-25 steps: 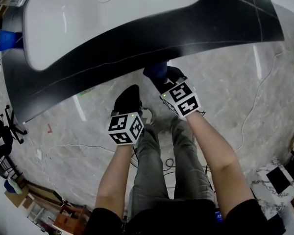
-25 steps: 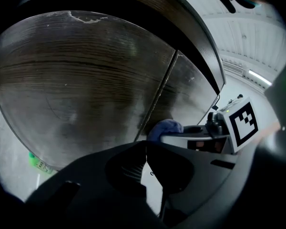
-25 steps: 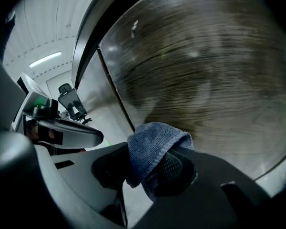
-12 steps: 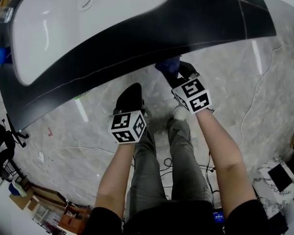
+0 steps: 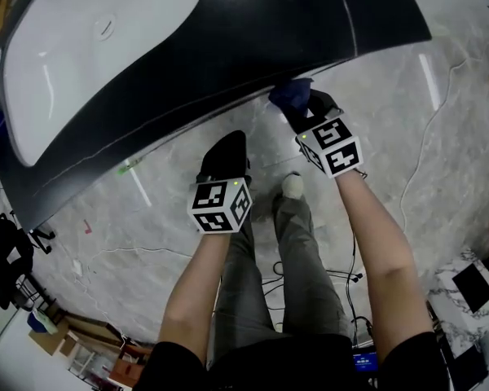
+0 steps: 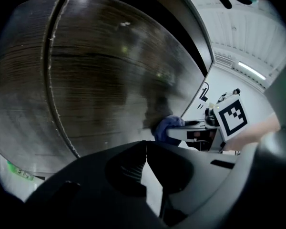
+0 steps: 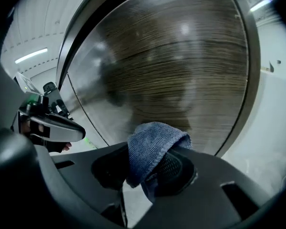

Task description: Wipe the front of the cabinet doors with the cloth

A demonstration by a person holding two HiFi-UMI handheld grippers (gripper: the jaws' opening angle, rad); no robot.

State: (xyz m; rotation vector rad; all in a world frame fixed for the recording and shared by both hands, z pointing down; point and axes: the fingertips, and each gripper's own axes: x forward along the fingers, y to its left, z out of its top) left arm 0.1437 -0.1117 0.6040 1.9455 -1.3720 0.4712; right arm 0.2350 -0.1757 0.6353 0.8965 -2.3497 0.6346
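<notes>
Right gripper point(image 7: 152, 156) fingers clamp the blue cloth point(image 7: 152, 135), which has slid right along the cabinet door point(image 7: 181, 66) toward the seam point(image 5: 347, 19). The wiping is progressing. Left gripper point(image 6: 144, 147) hangs alongside, fingers closed and empty.

Bright ceiling strip lights point(image 6: 250, 70) lit the room evenly; soft glare streaked the white basin point(image 5: 90, 51) and the glossy cabinet doors point(image 7: 181, 66). Both gripper views bulged fisheye, corners black, near foreground blurred.
</notes>
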